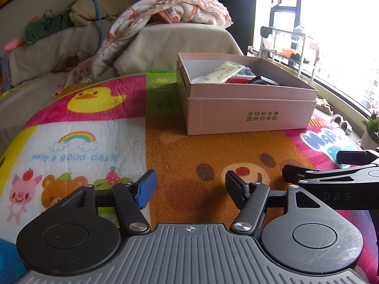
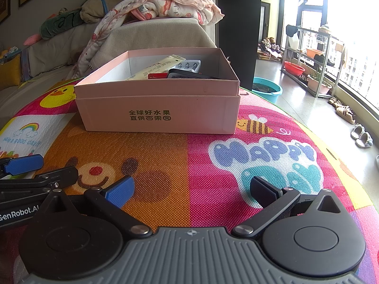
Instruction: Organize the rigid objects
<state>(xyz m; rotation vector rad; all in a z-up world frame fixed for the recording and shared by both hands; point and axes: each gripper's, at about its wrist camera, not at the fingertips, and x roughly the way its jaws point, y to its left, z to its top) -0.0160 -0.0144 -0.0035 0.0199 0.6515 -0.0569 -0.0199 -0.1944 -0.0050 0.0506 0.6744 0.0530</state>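
From the left wrist camera, the left gripper hangs low over a colourful play mat printed with a duck, a rainbow and a bear face. Its fingers are spread wide, one with a blue pad and one black, and nothing lies between them. Ahead and slightly to the right a pink cardboard box sits on the mat, open at the top, with green printed characters on its near wall. Inside it are a cream packet, a red item and a dark object (too hidden by the wall to identify). The tips of the right gripper enter from the right edge, just beside the left one. Behind the mat, a patterned blanket is heaped on a covered sofa.

From the right wrist camera, the right gripper is likewise low over the mat, its fingers standing well apart and empty. The box is straight ahead, a little left of centre, holding the cream packet, a white tray-like piece and a dark flat item. The left gripper shows at the left edge. To the right, beyond the mat, are a teal basin on the floor, a metal rack by the window and slippers.
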